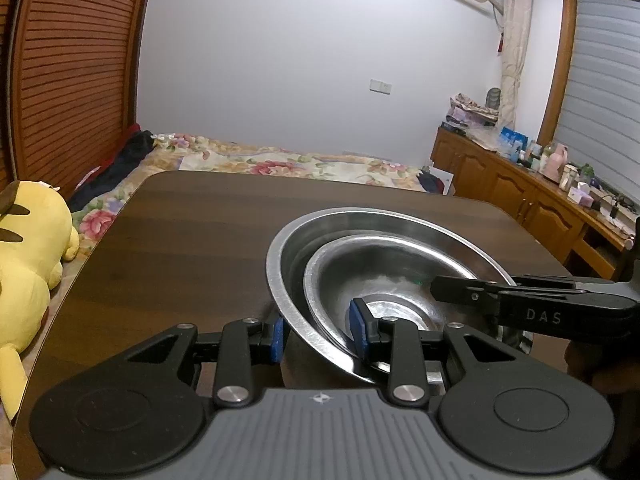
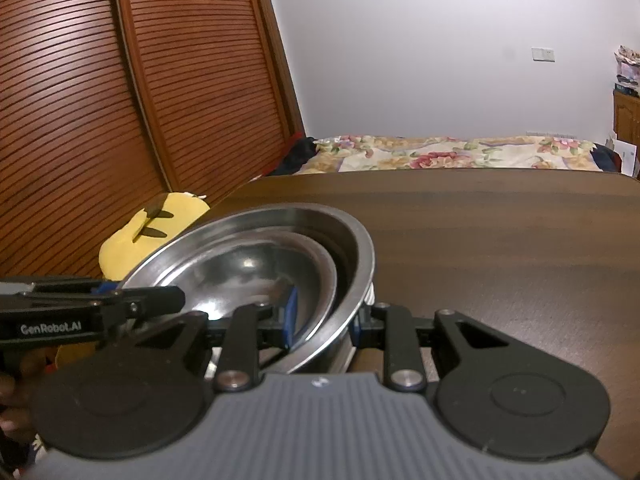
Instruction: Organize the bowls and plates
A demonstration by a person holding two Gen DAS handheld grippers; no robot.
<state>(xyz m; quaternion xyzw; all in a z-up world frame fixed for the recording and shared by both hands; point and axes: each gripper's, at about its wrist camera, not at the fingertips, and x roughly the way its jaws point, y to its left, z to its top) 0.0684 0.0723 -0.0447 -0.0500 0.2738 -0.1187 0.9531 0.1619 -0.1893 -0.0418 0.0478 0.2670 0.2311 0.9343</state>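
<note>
Two nested stainless-steel bowls sit toward the near side of the dark wood-grain table: the wide shallow outer steel bowl carries the smaller round inner steel bowl, which sits off-centre, shifted toward the near rim. The stack appears tilted and possibly raised on the near side; whether the base touches the table cannot be told, as the gripper bodies hide it. The left gripper straddles the near-left rim, one blue-padded finger outside the outer bowl's wall and the other inside the inner bowl, so both rims lie between the pads; the jaws look closed onto the doubled rim, pinching both walls together. The right gripper does the same on the opposite side in its own view: one blue pad inside the inner bowl, the other outside under the outer bowl's flared lip, jaws drawn in on the two rims. Judgement: gripping from opposite sides with one finger in and one out locks the pair as a unit and balances the load, sensible for thin, slippery steel that could slide out of a one-sided pinch. Stacking looks done; the likely step in hand is carrying or settling the nested set. Risk: the inner bowl shifting or rattling if one side lifts faster. A yellow plush toy lies off the table's left edge, well apart.
</note>
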